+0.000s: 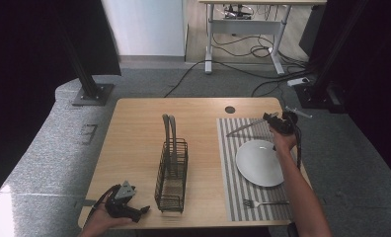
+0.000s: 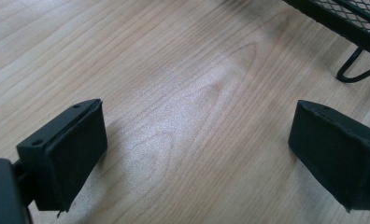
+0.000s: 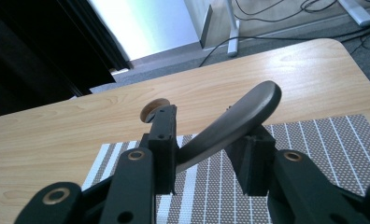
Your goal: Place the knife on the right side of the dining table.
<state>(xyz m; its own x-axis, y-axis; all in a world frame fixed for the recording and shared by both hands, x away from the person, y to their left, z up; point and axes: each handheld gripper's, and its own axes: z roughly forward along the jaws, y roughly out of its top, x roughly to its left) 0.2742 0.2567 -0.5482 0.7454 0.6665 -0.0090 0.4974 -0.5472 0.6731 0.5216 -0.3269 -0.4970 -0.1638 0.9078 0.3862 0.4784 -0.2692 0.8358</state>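
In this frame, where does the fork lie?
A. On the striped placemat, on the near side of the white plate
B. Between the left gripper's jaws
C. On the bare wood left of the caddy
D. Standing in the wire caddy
A: in the high view the fork lies flat on the striped placemat, on the near side of the white plate and apart from it.

Recording lab or studio, dressed as dining spot. Light wooden table (image 1: pixel 134 148) on grey carpet floor (image 1: pixel 45 148). Black curtains (image 1: pixel 25 49) and black metal stand on floor plate (image 1: pixel 92 94) beyond left gripper (image 1: pixel 143 210), far side of table. White-legged desk (image 1: pixel 243 29) with loose black cables (image 1: pixel 243 49) on floor beyond right gripper (image 1: pixel 265 117). Striped grey-white placemat (image 1: pixel 228 163) under right gripper gives staged place-setting feel.
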